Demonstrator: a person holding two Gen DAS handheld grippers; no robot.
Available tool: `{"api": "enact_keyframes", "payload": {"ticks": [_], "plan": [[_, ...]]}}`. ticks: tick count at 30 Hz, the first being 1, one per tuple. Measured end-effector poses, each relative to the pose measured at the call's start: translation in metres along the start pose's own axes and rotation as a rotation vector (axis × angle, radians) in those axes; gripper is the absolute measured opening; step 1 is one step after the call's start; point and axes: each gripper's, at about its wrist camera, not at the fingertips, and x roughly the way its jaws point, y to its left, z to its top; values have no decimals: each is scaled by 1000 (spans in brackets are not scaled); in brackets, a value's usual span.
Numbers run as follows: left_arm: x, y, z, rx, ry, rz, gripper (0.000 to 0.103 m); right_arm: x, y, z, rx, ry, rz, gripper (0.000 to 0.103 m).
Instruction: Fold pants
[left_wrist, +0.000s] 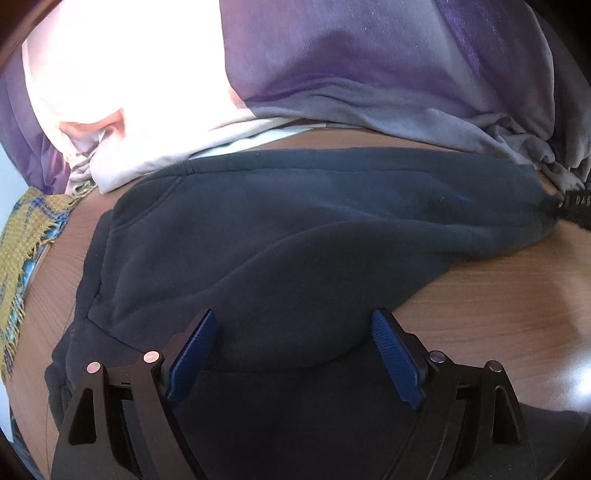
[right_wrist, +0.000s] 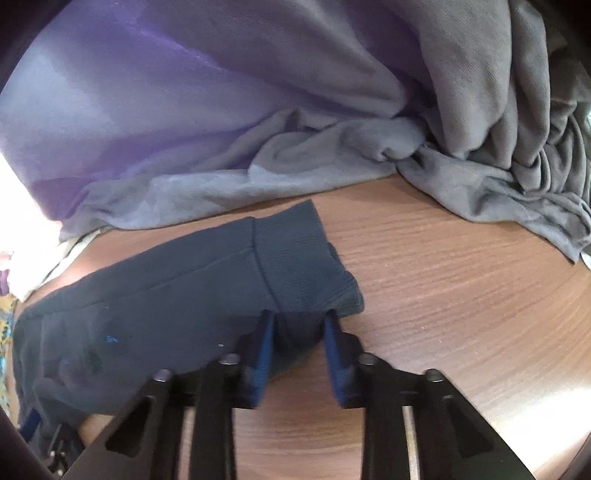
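Note:
Dark navy sweatpants (left_wrist: 295, 221) lie across a wooden table (left_wrist: 480, 314). In the left wrist view my left gripper (left_wrist: 293, 321) hovers over the wide upper part of the pants, jaws wide open, with fabric below them but not pinched. In the right wrist view the ribbed leg cuff (right_wrist: 306, 254) points away from me. My right gripper (right_wrist: 299, 328) sits at the cuff's near edge. A bunch of the cuff's fabric fills the narrow gap between its blue pads (right_wrist: 264, 339). The rest of the pants (right_wrist: 147, 314) run off to the left.
A purple-grey cloth (left_wrist: 369, 74) is heaped along the far side, with a crumpled grey garment (right_wrist: 498, 147) at the right. A white cloth (left_wrist: 147, 155) and a yellow-blue woven cloth (left_wrist: 29, 229) lie at the left. Bare wood (right_wrist: 461, 295) shows right of the cuff.

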Motion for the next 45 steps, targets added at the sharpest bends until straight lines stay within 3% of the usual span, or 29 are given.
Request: {"api": "enact_keyframes", "payload": {"ticks": [3,4,11,16,20,24,27,33,37,40,45], "plan": [[1,0,-3,20,13,-19,95,-17,-1,5,-12,-88,-78,16],[2,-1,-3,25,17,-30,96,-23,-1,9,-40,-118,-145,16],[8,4,1,-13,83,-91,100,-3,-5,11,-104,-30,-255,15],[8,5,0,-25,90,-97,102,-19,-3,7,-82,-41,-241,18],[5,2,-1,7,75,-85,102,-28,-6,-6,-84,-32,-233,25],[-1,-3,1,76,69,-78,100,-24,-12,-11,-91,-24,-294,49],[-4,-7,-2,119,69,-81,100,-18,-10,-6,-128,-38,-335,52],[-5,-2,-3,112,92,-103,99,-2,-4,4,-174,-22,-397,52],[-25,3,0,115,26,-112,98,-20,3,6,-169,-49,-395,55],[-55,13,1,109,-61,-166,98,-53,5,4,-137,-126,-406,66],[-101,32,-5,113,-184,-213,98,-118,9,-12,-93,-230,-328,68]]}}
